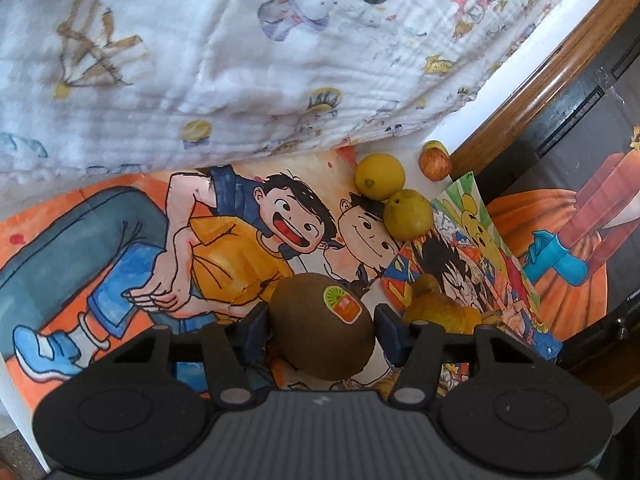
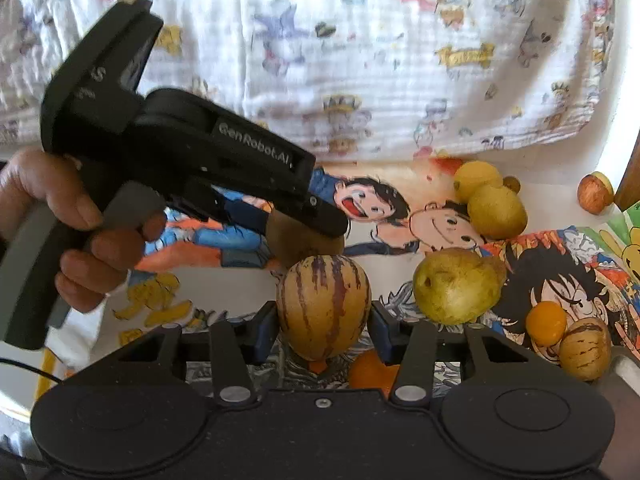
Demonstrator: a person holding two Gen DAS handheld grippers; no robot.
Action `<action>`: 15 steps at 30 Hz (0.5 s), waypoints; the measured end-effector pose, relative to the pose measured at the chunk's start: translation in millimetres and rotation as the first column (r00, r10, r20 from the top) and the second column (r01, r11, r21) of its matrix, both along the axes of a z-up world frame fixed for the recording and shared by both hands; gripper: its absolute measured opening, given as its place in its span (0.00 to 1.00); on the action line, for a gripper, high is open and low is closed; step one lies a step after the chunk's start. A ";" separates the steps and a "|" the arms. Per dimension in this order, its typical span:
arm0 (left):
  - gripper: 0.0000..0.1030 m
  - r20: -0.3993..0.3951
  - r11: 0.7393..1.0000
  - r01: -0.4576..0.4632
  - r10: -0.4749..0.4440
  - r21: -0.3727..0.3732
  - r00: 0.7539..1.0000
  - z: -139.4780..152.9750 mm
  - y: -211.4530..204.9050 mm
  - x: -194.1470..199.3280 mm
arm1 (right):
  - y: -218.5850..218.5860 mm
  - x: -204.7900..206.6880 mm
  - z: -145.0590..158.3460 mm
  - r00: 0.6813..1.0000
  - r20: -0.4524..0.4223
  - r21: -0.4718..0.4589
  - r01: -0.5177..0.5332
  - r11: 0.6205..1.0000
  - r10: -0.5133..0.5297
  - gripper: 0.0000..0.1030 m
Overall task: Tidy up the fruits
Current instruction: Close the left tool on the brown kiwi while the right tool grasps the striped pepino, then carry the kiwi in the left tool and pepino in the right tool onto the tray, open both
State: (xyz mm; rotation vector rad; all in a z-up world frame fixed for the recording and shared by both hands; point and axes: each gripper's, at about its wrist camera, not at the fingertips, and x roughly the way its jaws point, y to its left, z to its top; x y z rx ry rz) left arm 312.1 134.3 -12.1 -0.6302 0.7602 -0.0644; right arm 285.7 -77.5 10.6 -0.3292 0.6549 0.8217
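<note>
**Both claws on fruit over the cartoon mat**

While you hold the two tools low over the cartoon mat [image 1: 120, 216], each claw has a fruit between its pads. Your right gripper [image 2: 323, 330] clasps the striped melon [image 2: 324, 304]; its long axis stands upright, narrow end down toward the mat. Your left gripper [image 1: 321, 326] grasps the kiwi [image 1: 320, 324], long axis slanting from upper left to lower right, sticker facing up. Both claws sit partly closed, pads touching the fruit's sides.

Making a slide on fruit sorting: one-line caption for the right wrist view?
Right gripper closes around a striped fruit beside a pear.
</note>
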 end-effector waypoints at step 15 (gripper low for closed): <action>0.59 0.107 0.999 -0.023 0.018 0.044 0.994 52.0 -43.3 -17.6 | -122.3 -12.7 50.9 0.966 0.054 0.180 0.240 0.954 -0.254 0.48</action>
